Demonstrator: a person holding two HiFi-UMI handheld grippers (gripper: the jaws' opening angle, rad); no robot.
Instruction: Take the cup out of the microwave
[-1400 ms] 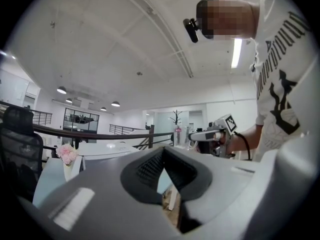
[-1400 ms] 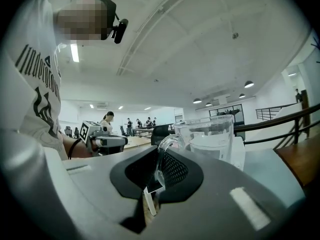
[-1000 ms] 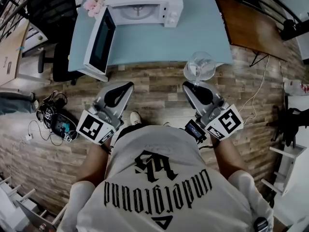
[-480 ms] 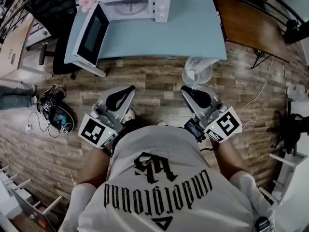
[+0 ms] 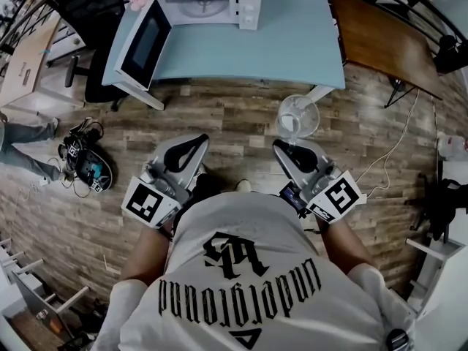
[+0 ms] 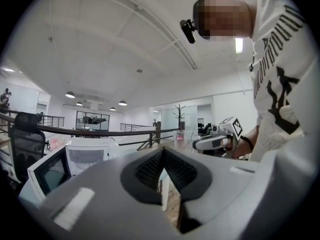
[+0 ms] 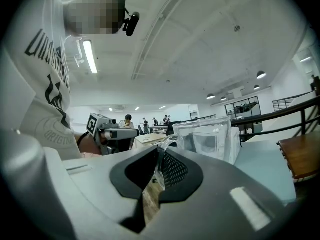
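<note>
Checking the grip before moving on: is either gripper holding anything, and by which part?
The right gripper holds the transparent cup by its curved handle, pinched between its jaws. The left gripper holds nothing.

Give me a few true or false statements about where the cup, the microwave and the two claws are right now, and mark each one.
1. The cup is inside the microwave. False: it is out, held over the wooden floor.
2. The right claw grips the cup by its handle. True.
3. The microwave door is shut. False: it stands open.
4. The left claw holds nothing. True.
5. The microwave sits on the light blue table. True.
</note>
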